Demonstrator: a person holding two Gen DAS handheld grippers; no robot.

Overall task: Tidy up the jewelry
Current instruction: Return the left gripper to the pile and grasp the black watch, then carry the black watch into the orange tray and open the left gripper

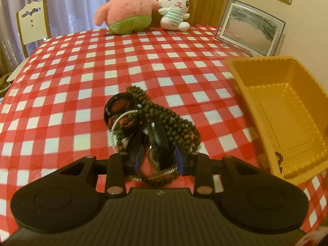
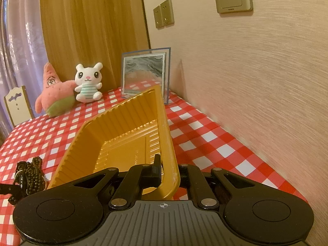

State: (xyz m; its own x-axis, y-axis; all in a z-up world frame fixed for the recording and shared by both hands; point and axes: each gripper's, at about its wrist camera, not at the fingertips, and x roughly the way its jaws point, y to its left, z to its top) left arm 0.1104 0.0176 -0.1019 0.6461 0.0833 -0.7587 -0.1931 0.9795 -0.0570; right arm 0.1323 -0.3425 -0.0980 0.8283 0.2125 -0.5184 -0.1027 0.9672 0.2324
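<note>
1. While the yellow plastic tray (image 2: 114, 135) is pinched at its near rim by the right gripper (image 2: 164, 170), whose jaws are clamped on the tray wall, the tray should be kept steady and tilted as it is, its far side lifted toward the pile.
2. The jewelry pile (image 1: 147, 123) lies on the red-and-white checked tablecloth (image 1: 71, 71), to the left of the tray and just beside it; dark bead strands, black bangles and a thin silver hoop are seen tangled together.
3. The left gripper (image 1: 158, 160) is set over the near end of the pile, jaws partly parted with bangles and beads between the blue pads; whether the pads press on anything cannot be told, as this part is blurred.
4. A firm bite should be taken on a rigid bangle and not on loose beads, since strands are judged likely to slip or trail.
5. The tangle should be lifted slowly, so that it is seen whether one piece or the whole cluster follows.
6. The load should be carried clear over the tray's rim before release; a small dark chain (image 1: 279, 161) already lies at the tray's near edge and should not be knocked out.
7. The pink starfish plush (image 1: 123, 8), white bunny plush (image 1: 176, 8) and picture frame (image 1: 250, 28) stand well apart and need no care.
</note>
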